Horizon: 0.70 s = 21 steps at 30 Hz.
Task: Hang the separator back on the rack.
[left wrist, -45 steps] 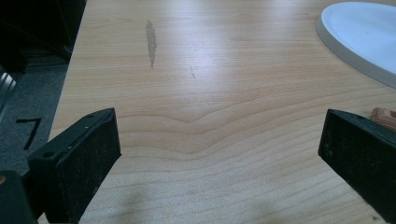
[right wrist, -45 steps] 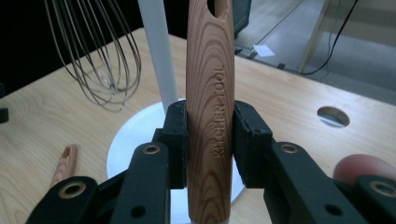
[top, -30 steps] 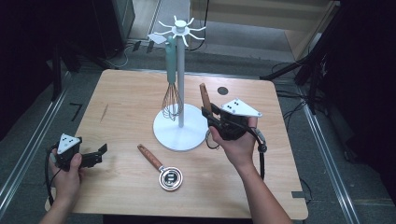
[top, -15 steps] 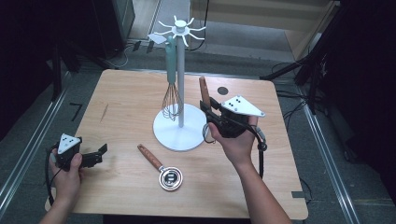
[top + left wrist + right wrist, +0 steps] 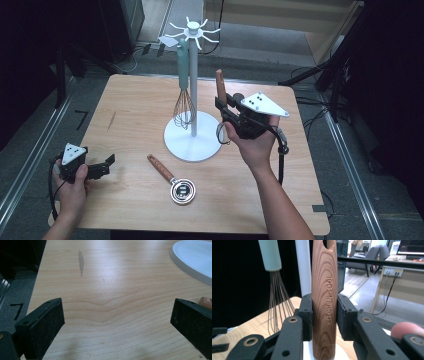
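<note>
My right gripper (image 5: 223, 108) is shut on an upright wooden tool handle (image 5: 219, 85), just right of the white hook stand's pole (image 5: 192, 90). In the right gripper view the handle (image 5: 324, 290) is stamped KITCHEN TOOL and both pads press on it. A metal ring (image 5: 221, 133) of that tool hangs below the hand. A teal-handled whisk (image 5: 183, 97) hangs from the stand's top hooks (image 5: 190, 31). My left gripper (image 5: 106, 166) rests open near the table's front left, and its jaws (image 5: 117, 322) stand wide over bare wood.
A second wooden-handled tool (image 5: 161, 168) with a round metal head (image 5: 181, 191) lies on the table in front of the stand's white base (image 5: 192, 146). The base's rim (image 5: 192, 262) lies at the upper right of the left gripper view. Dark floor surrounds the table.
My right gripper has risen a little with the wooden-handled tool beside the stand. The left gripper has stayed put.
</note>
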Each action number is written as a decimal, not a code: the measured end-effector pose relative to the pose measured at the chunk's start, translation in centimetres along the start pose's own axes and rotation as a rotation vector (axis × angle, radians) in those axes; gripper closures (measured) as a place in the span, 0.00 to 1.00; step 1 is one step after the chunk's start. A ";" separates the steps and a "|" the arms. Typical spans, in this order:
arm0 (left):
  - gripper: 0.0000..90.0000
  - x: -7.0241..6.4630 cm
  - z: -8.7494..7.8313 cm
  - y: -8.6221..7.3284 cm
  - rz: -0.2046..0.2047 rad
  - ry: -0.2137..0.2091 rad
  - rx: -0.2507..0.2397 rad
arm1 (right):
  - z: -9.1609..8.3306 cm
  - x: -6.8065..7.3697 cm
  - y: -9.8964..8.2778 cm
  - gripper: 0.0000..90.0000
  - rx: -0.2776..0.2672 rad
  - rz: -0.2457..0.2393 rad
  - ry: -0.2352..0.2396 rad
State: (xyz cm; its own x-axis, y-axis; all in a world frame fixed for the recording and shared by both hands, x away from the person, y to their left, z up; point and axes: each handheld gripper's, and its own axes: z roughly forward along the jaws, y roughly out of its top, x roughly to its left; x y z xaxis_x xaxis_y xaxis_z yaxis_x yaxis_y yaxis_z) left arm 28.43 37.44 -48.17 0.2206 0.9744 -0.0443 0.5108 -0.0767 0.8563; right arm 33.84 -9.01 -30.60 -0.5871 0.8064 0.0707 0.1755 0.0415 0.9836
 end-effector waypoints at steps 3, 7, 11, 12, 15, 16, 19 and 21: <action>0.00 0.0 0.0 0.0 0.000 -0.001 -0.001 | 0.1 -0.1 0.6 0.78 -0.014 -0.004 -0.003; 0.00 0.0 0.0 0.0 0.000 -0.001 -0.001 | 0.2 -0.2 1.4 0.78 -0.042 -0.005 0.000; 0.00 0.0 0.0 0.0 0.001 0.001 0.000 | 0.3 0.0 2.2 0.78 -0.067 -0.007 0.003; 0.00 0.0 0.0 0.0 0.001 0.001 0.000 | 0.4 0.0 2.3 0.78 -0.072 -0.006 0.002; 0.00 0.0 0.0 0.0 0.001 0.000 -0.002 | 0.4 0.1 2.7 0.78 -0.091 -0.008 0.002; 0.00 0.0 0.0 0.0 0.001 0.000 -0.002 | 0.4 0.1 2.9 0.78 -0.100 -0.007 -0.001; 0.00 0.0 0.0 0.0 0.000 -0.001 -0.001 | 0.4 0.0 3.3 0.78 -0.115 -0.004 -0.003; 0.00 0.0 0.0 0.0 0.001 -0.001 0.000 | 0.4 0.0 3.7 0.78 -0.119 -0.004 -0.001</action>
State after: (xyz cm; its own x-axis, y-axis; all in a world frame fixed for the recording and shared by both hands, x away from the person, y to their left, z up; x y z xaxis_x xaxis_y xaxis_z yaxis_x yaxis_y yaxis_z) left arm 28.41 37.48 -48.16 0.2215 0.9742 -0.0440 0.5105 -0.0774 0.8564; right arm 34.82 -8.66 -27.06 -0.5871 0.8068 0.0664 0.0775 -0.0255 0.9967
